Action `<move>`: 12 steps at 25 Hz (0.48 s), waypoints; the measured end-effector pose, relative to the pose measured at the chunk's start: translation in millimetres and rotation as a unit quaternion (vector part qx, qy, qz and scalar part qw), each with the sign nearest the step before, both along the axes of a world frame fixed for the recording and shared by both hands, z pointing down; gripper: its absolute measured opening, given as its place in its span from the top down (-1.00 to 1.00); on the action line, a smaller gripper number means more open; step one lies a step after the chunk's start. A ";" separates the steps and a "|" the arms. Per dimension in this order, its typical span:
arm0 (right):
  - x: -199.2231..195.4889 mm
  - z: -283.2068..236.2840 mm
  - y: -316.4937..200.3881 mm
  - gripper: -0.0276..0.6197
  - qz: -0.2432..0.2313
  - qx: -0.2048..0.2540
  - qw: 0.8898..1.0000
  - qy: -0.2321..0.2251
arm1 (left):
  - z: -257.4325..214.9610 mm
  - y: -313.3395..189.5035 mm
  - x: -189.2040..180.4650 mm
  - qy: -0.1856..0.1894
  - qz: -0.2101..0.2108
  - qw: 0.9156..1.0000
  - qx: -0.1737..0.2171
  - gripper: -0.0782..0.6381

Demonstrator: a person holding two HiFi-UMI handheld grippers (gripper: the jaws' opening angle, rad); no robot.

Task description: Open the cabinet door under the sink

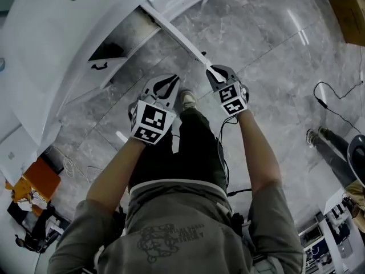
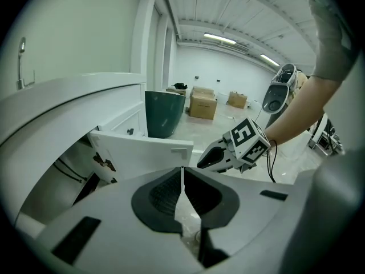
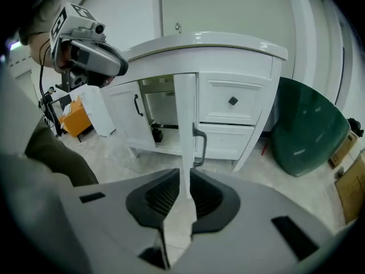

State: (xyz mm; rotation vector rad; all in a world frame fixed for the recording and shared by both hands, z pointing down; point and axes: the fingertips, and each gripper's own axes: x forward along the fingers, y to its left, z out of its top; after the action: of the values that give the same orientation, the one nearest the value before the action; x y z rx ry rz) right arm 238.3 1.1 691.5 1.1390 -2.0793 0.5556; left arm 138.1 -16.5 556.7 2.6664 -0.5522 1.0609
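Observation:
The white sink cabinet [image 1: 85,73] stands at the upper left of the head view. Its door [image 1: 177,33] is swung out, with its edge towards me. My right gripper [image 1: 210,68] is shut on that free edge. In the right gripper view the door [image 3: 185,124] runs edge-on down between the jaws of the right gripper [image 3: 185,187], with its dark handle [image 3: 199,147] on the right face. My left gripper [image 1: 167,80] hangs shut and empty to the left of the door. In its own view the left gripper [image 2: 182,178] faces the door's [image 2: 142,156] inner side.
A second cabinet door with a black handle [image 3: 137,104] is closed at the left. Drawers [image 3: 234,101] are at the right, and a green bin [image 3: 308,124] is beside the cabinet. Cardboard boxes [image 2: 202,103] stand farther off. Cables [image 1: 336,107] and another person's feet [image 1: 319,137] are at the right.

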 end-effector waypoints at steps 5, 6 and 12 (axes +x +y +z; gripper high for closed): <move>-5.8 -23.3 -2.3 0.74 0.033 0.010 0.999 -0.019 | -14.4 9.5 -7.7 0.001 -0.005 1.000 -0.009 0.70; -4.5 -29.5 -3.6 0.75 0.040 0.015 0.999 -0.015 | -18.9 10.5 -9.6 0.003 -0.009 1.000 -0.011 0.70; 2.8 -73.0 -14.8 0.78 0.082 0.044 0.996 0.006 | -45.9 14.2 -25.2 0.007 -0.021 1.000 -0.005 0.70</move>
State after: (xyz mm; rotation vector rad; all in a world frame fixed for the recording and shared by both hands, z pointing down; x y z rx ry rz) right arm 241.0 -13.7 618.5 1.3710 -2.0293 0.5375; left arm 112.9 -2.3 510.7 2.6393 -0.5975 1.0309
